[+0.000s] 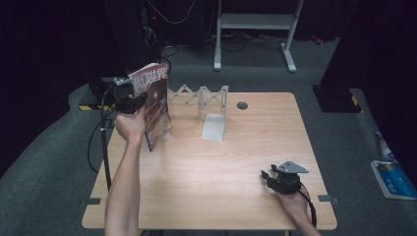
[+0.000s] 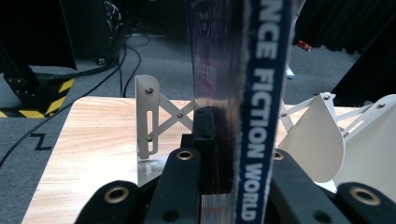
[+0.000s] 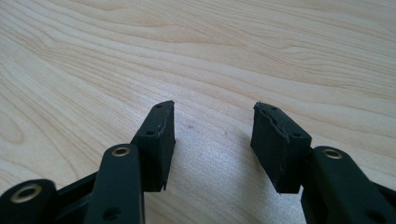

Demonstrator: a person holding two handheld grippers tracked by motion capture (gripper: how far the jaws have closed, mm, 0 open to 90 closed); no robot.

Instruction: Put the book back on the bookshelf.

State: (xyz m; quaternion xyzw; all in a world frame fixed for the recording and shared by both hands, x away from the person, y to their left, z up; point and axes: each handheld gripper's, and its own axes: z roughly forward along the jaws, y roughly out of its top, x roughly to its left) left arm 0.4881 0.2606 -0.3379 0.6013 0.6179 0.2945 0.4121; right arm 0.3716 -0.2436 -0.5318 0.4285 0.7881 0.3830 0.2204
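High view first: we count one magazine (image 1: 155,104), held upright and slightly tilted above the left rear part of the wooden table (image 1: 211,167). Our left gripper (image 1: 129,101) pinches it, and our left hand (image 1: 130,127) grips the tool just below. One white expandable book rack (image 1: 206,109) stands at the back of the table, just right of the magazine; we see zigzag scissor links and two flat dividers showing clearly, with no book standing between those dividers. Its leftmost part is hidden behind the magazine. One small dark round grommet (image 1: 242,105) sits in the tabletop to the rack's right.

From the left gripper view we see the left gripper (image 2: 224,154) pressed onto the magazine (image 2: 261,93), the jaws closed on both sides of it near the blue spine that reads "SCIENCE FICTION WORLD" in part. The rack (image 2: 148,116) stands beyond, one divider on each side of the magazine.

Our right gripper (image 1: 269,175) rests low at the near right of the table, well apart from the magazine. In the right gripper view the right gripper (image 3: 214,140) is spread, with bare wood grain between the jaws, holding nothing.
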